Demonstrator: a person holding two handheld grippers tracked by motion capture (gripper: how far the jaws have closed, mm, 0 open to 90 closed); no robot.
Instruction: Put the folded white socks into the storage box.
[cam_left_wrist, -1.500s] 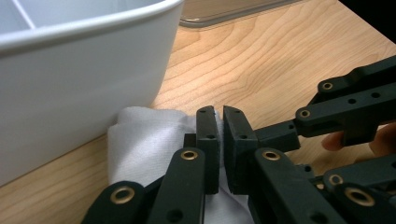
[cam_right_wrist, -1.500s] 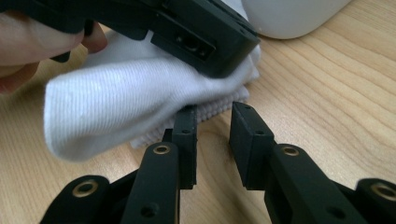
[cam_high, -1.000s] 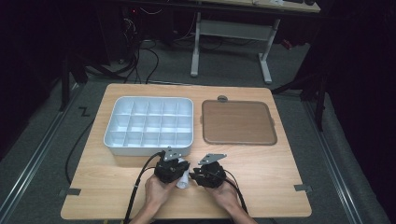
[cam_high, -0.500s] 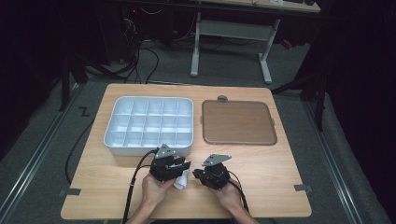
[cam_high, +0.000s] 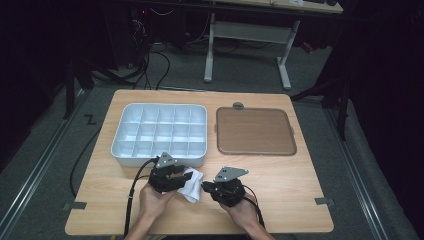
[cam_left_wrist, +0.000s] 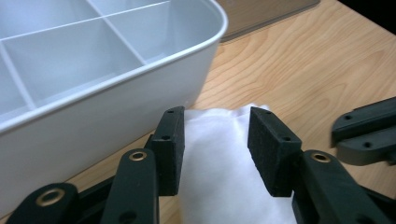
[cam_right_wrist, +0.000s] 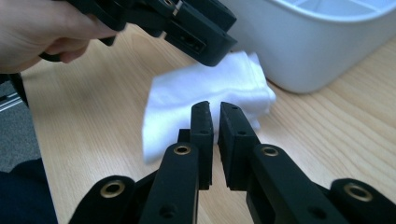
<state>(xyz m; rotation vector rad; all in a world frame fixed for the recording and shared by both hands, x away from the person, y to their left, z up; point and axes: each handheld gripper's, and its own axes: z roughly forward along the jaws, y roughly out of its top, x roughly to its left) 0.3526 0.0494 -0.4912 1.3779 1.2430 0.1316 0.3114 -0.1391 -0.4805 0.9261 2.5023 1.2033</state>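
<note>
white folded cloth (cam_high: 191, 183) lies on the near part of the light wooden table (cam_high: 280, 192), just in front of the white plastic tray with many square compartments (cam_high: 160, 132). beside that tray, further right, sits a flat brown rectangular lid (cam_high: 254, 131). around the table we see grey carpet and a dark room, with black cables on the floor and the white legs of another desk (cam_high: 210, 50) behind.

our left gripper (cam_high: 186, 176) hangs right over the cloth. in the left gripper view its black jaws have just been opening and stand about half apart, the cloth (cam_left_wrist: 219, 163) showing between them with the pads off it.

our right gripper (cam_high: 204, 187) is just right of the cloth. in the right gripper view its jaws are nearly together with only a thin slit and nothing in it, and the cloth (cam_right_wrist: 205, 91) lies just beyond their tips.
</note>
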